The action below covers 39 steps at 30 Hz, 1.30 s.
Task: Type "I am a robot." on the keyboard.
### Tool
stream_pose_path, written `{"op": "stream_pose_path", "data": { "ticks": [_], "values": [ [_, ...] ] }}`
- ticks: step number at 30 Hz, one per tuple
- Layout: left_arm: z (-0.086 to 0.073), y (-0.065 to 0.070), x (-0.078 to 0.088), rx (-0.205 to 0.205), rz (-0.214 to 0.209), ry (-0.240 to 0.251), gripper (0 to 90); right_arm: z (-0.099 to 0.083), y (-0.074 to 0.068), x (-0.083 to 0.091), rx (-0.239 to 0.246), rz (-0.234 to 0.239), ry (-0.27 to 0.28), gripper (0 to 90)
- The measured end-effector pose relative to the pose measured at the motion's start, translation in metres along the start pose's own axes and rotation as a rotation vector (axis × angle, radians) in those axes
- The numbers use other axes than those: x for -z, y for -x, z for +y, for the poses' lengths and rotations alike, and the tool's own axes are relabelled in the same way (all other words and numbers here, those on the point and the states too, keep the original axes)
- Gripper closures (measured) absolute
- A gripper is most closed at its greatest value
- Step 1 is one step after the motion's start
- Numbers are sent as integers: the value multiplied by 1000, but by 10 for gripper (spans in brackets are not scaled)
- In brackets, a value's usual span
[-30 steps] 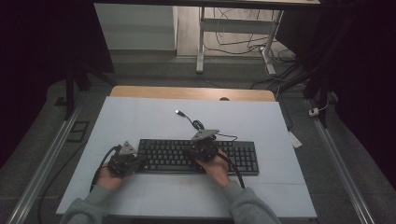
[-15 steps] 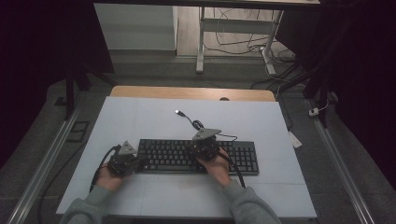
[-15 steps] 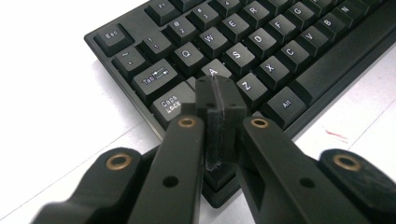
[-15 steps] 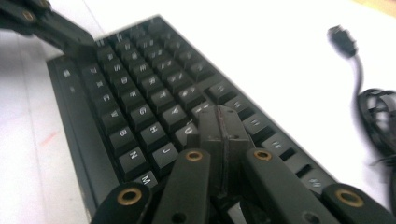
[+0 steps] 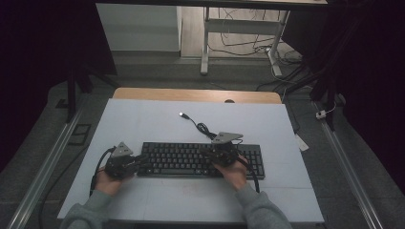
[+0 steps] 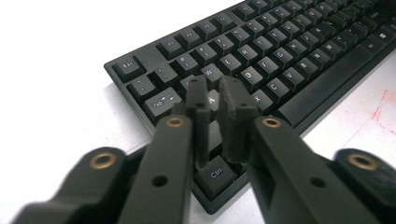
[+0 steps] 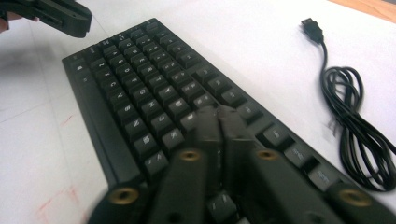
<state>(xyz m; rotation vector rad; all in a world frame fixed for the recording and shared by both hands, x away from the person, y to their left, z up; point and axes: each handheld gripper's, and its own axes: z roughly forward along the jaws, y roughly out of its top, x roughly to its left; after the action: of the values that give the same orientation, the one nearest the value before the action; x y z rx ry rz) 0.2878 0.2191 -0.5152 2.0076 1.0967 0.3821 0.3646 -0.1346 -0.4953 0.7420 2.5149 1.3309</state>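
The left gripper point(image 6: 212, 93) hovers over the keyboard's point(image 5: 200, 160) left end, above the A key, jaws a narrow slit apart and just opening, gripping nothing. The right gripper point(image 7: 219, 116) hangs over the right-hand keys, jaws nearly together, also just parting, empty. The keyboard lies flat on the white table point(image 5: 143, 119), its cable point(image 7: 355, 121) coiled beside it, unplugged. I judge the key-pressing is midway; how many presses remain I cannot tell.

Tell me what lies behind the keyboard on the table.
Behind the keyboard its black cable lies loosely coiled on the white table, ending in a free USB plug. Where the cable joins the keyboard is covered by the right claw.
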Motion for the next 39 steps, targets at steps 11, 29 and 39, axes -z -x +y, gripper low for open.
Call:
{"op": "stream_pose_path", "data": {
  "ticks": [11,29,39],
  "values": [
    [0,0,0,12,0,3,549,-18,6,29,-28,-30,16,573],
    [2,-2,1,39,-15,-2,363,-44,15,64,-40,-85,37,521],
    [12,-1,4,0,-65,0,370,-44,16,62,-42,-90,36,521]
  ]
}}
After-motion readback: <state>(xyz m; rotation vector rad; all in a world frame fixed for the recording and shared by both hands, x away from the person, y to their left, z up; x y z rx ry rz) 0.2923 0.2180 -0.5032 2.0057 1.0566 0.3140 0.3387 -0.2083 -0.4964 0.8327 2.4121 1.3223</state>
